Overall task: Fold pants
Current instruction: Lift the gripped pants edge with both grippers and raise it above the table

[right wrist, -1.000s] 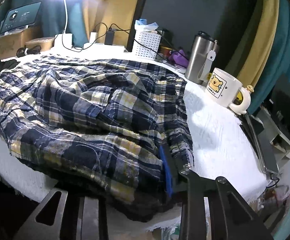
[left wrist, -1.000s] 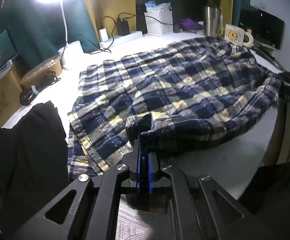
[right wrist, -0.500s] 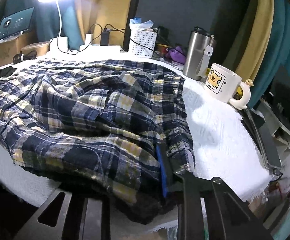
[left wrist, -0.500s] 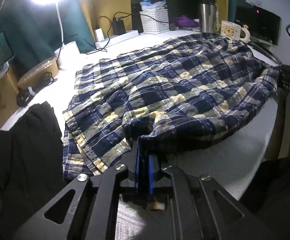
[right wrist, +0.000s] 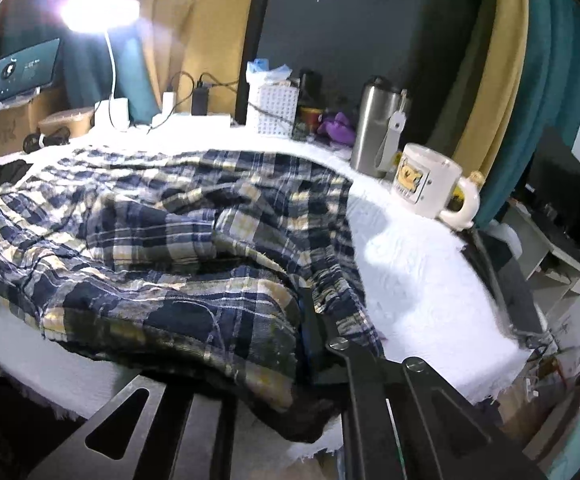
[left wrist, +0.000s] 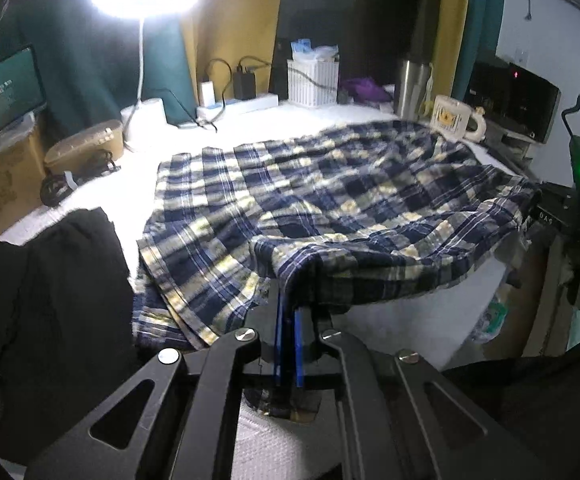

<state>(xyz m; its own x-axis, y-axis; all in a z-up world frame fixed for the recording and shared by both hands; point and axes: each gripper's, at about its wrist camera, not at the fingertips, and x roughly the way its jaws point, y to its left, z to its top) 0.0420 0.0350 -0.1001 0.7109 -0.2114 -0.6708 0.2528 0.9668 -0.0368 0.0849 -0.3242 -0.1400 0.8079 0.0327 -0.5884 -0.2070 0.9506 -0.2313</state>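
Lifted now, the navy-and-yellow plaid cotton pants (left wrist: 329,200) hang from my clamped left gripper (left wrist: 288,320) and still-closing right gripper (right wrist: 309,320) at the white-covered table (right wrist: 409,280)'s near edge, so I fear 1 thin pinch slipping.

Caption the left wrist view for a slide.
Left gripper shut on the plaid pants' near edge, lifting it off the white table.

Pants (left wrist: 329,208): plaid, navy and cream-yellow with thin white lines.
Table cover (right wrist: 417,272): white.
Garment (left wrist: 50,280) at left: black.
Gripper (left wrist: 288,320) frame black, pads blue.
Mug (right wrist: 429,188): white, yellow picture.
Flask (right wrist: 373,128): steel grey.
Basket (left wrist: 313,84): white.
Curtains (right wrist: 529,80): mustard and teal.
Cloth (right wrist: 335,128) behind: purple.
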